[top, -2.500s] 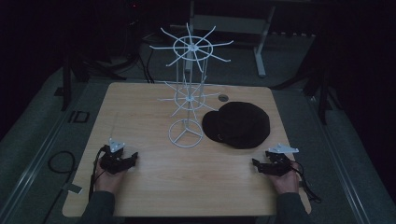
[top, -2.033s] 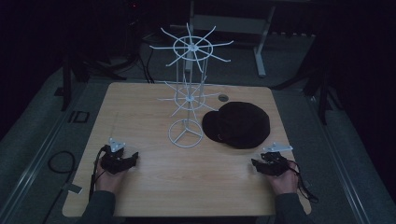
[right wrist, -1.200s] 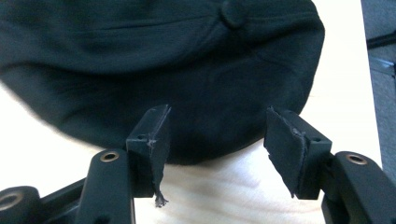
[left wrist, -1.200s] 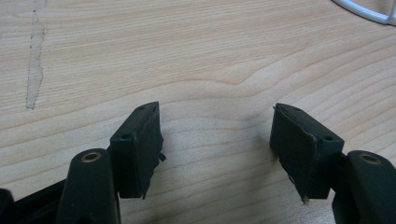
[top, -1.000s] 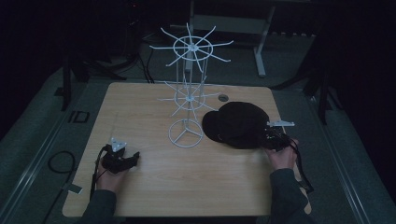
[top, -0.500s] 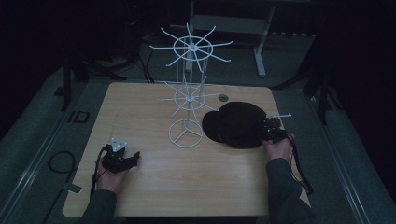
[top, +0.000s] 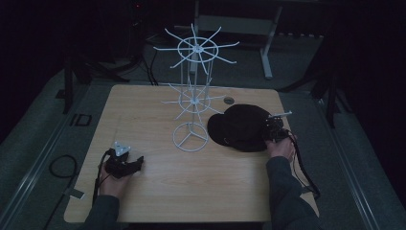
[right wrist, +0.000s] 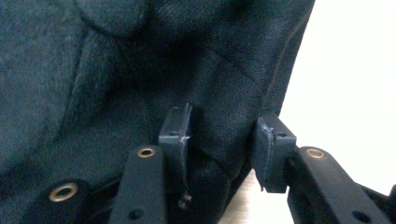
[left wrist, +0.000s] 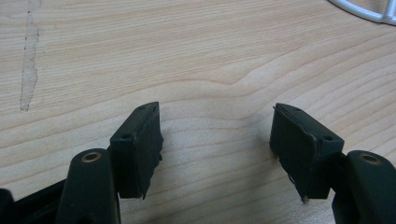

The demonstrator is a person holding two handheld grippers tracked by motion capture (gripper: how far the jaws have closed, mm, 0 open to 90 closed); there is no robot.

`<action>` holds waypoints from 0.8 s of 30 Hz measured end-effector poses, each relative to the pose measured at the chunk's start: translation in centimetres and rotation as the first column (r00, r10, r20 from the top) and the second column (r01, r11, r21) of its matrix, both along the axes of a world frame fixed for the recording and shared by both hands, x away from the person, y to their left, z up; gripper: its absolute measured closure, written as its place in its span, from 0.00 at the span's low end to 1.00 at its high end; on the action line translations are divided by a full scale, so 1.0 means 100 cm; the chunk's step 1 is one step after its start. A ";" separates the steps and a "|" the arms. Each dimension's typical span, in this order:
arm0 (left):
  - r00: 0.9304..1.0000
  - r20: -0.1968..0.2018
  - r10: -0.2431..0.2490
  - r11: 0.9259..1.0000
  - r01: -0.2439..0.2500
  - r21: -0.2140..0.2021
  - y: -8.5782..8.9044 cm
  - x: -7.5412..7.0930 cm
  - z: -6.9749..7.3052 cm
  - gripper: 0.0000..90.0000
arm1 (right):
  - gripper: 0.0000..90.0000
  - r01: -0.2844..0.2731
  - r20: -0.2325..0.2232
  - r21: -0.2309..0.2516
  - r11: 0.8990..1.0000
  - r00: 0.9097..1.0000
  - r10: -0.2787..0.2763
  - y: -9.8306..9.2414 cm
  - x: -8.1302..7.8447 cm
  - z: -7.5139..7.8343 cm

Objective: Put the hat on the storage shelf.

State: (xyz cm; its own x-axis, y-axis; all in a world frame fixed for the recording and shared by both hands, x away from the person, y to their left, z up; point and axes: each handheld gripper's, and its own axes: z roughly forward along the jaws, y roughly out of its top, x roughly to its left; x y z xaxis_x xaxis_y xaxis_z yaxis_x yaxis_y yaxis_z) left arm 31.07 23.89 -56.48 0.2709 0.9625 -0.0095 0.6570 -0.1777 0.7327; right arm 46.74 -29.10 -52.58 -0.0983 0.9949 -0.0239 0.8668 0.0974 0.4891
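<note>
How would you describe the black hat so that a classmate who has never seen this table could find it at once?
Start at the wooden table and find the tall white wire rack standing near its middle. Just right of the rack's round base lies the black hat, the table's only dark, soft fabric thing, with the right tongs at its right edge.

hat (top: 242, 128) on table (top: 153, 191), just right of rack (top: 191, 103)

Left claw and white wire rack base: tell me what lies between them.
In the high view, bare wooden table lies between the left claw and the white wire rack base. The left gripper view agrees: plain wood grain up to the rack's ring.
</note>
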 end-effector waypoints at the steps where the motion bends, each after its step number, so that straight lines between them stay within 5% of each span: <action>1: 1.000 0.000 0.000 1.000 0.000 0.000 0.000 0.000 0.000 0.38 | 0.69 0.002 0.002 -0.007 1.000 1.000 -0.002 0.001 0.001 0.000; 19: 1.000 0.000 -0.005 1.000 0.005 0.000 -0.001 0.000 0.000 0.38 | 0.82 0.039 -0.077 0.069 0.997 0.997 -0.033 -0.008 0.016 0.005; 24: 1.000 0.001 -0.006 1.000 0.006 -0.002 -0.001 0.000 0.000 0.38 | 0.84 0.055 -0.040 0.089 0.994 0.998 -0.052 -0.011 0.015 0.005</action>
